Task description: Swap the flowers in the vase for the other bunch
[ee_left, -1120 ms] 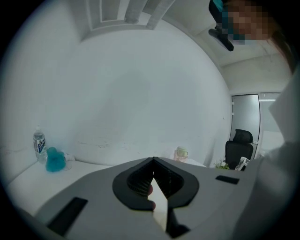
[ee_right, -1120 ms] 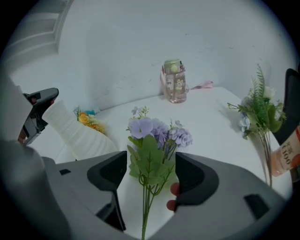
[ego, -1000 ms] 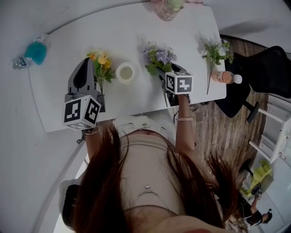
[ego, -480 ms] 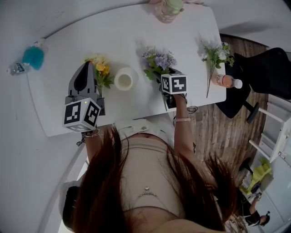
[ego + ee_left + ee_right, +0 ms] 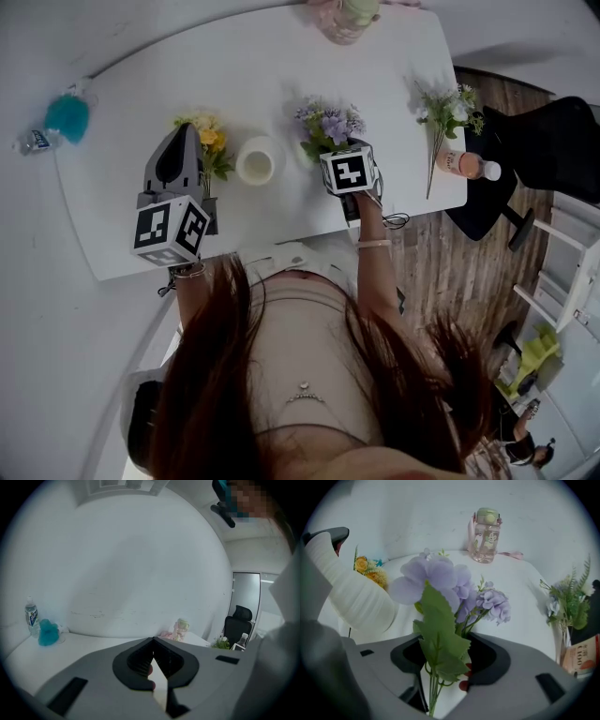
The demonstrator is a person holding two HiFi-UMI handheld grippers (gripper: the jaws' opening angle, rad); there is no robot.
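Note:
An empty white ribbed vase [image 5: 260, 160] stands mid-table. A purple bunch [image 5: 328, 125] lies just right of it. My right gripper [image 5: 443, 641] points steeply down over the bunch's lower end, its marker cube [image 5: 349, 172] covering the stems in the head view. In the right gripper view the green stems [image 5: 432, 686] and a leaf sit between the closing jaws, with gaps still on both sides. A yellow bunch [image 5: 208, 141] lies left of the vase, beside my left gripper [image 5: 181, 131]. That gripper is shut with nothing seen between its jaws.
A white-and-green bunch [image 5: 445, 108] lies near the table's right edge, beside a pink-labelled bottle [image 5: 464, 162]. A pink drinking bottle [image 5: 345, 17] stands at the far edge. A teal object [image 5: 71, 112] and a water bottle [image 5: 33, 141] sit far left. A black chair [image 5: 553, 150] is right.
My right gripper has moved left and tipped down over the purple bunch's stems. The left gripper has hardly moved.

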